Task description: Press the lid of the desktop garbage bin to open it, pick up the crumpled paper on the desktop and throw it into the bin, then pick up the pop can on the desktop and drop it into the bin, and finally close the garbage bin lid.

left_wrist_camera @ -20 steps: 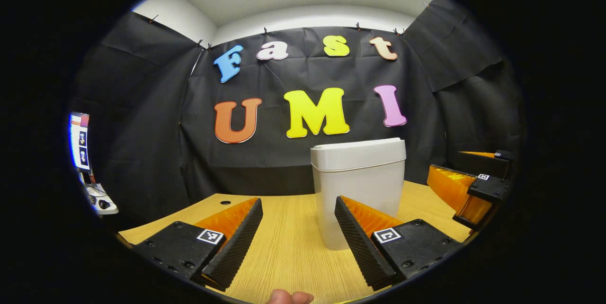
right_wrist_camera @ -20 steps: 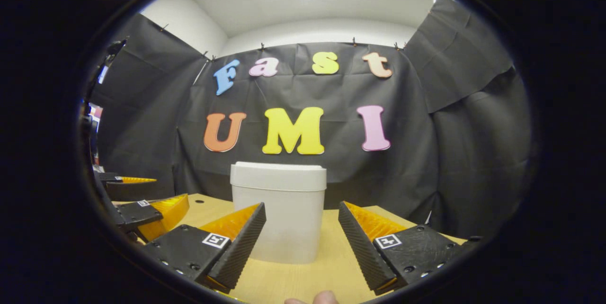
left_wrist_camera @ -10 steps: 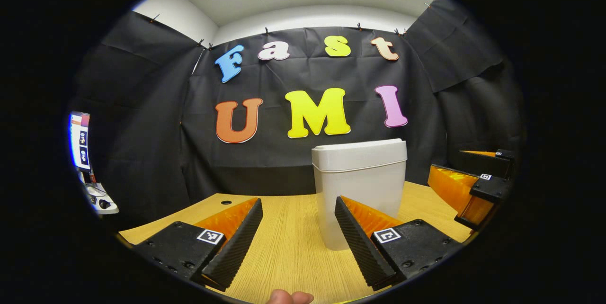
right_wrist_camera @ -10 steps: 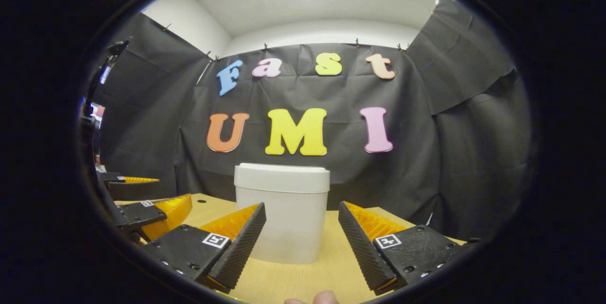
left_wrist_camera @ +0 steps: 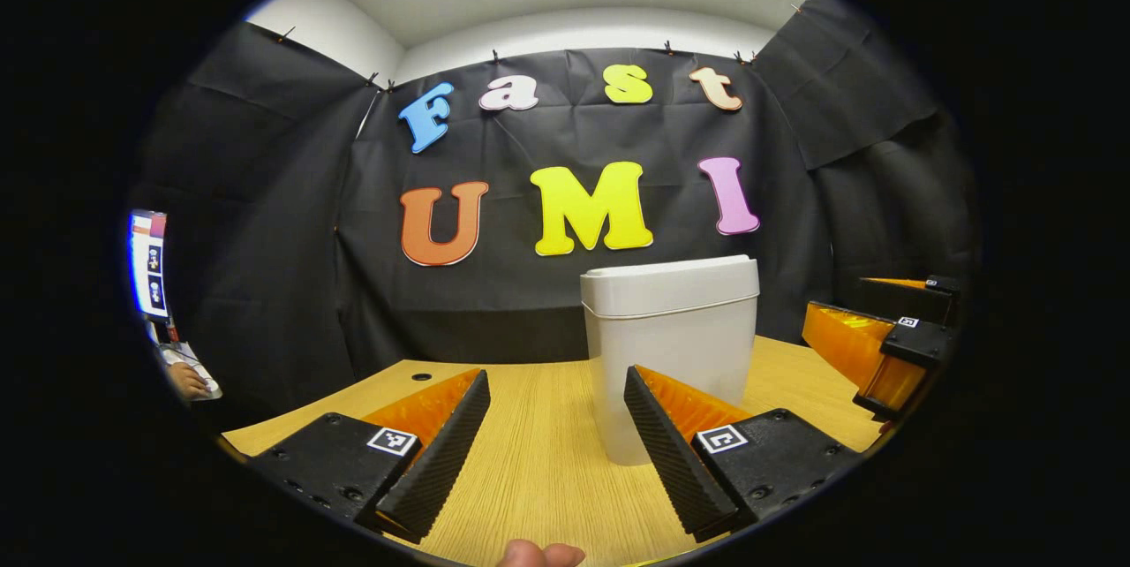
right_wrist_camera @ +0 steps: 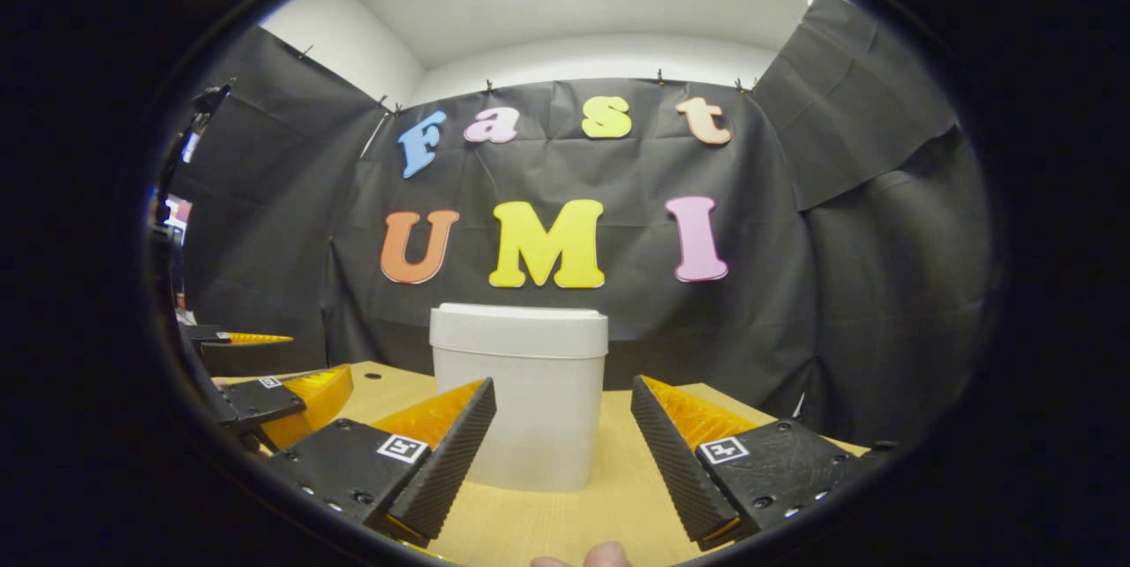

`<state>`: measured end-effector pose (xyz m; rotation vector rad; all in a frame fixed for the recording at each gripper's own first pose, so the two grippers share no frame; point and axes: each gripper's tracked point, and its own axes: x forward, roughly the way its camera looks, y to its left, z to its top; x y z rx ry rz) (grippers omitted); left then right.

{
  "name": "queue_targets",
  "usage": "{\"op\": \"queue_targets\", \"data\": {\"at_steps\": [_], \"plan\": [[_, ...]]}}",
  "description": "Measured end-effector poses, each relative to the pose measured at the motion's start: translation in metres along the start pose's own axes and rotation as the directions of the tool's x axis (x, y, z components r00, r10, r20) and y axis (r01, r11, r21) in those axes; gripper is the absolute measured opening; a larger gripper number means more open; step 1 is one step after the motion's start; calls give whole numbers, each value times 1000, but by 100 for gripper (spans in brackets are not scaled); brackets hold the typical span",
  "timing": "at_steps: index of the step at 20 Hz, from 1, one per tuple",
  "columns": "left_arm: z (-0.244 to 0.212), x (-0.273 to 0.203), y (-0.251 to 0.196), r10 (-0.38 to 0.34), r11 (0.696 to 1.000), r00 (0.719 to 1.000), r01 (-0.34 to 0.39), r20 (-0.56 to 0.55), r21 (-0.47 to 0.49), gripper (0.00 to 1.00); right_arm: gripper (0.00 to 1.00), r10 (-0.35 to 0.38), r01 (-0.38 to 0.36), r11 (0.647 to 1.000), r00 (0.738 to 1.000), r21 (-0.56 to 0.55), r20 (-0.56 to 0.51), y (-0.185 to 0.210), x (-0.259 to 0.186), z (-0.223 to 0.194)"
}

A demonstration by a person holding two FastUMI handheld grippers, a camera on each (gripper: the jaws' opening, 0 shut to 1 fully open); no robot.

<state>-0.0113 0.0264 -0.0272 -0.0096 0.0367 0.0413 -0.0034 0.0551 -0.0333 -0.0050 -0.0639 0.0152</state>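
A white garbage bin (left_wrist_camera: 671, 346) stands on the wooden desk (left_wrist_camera: 538, 452) with its lid (left_wrist_camera: 669, 283) down. In the left gripper view my left gripper (left_wrist_camera: 556, 426) is open and empty, the bin just behind its right finger. My right gripper (left_wrist_camera: 870, 346) appears at that view's right edge, beside the bin. In the right gripper view the bin (right_wrist_camera: 530, 399) stands straight ahead, beyond the open, empty right gripper (right_wrist_camera: 562, 439). The left gripper (right_wrist_camera: 265, 373) shows at that view's left edge.
Black cloth walls close the booth behind and on both sides of the desk (right_wrist_camera: 618, 496). A small round hole (left_wrist_camera: 421, 377) sits in the desktop at the far left. A person's fingertip (left_wrist_camera: 538, 554) shows at the bottom of the left gripper view.
Both grippers have only drifted slightly; the bin stays shut and in place. In the left gripper view the right gripper has slid a little toward the right edge.
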Motion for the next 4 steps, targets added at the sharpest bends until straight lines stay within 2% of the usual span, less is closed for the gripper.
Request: {"op": "queue_targets", "data": {"at_steps": [4], "plan": [[1, 0, 2, 5, 1000, 1000, -5, 2, -2, 99, 95, -3, 3, 1000, 1000, -3, 5, -1, -1, 1]]}}
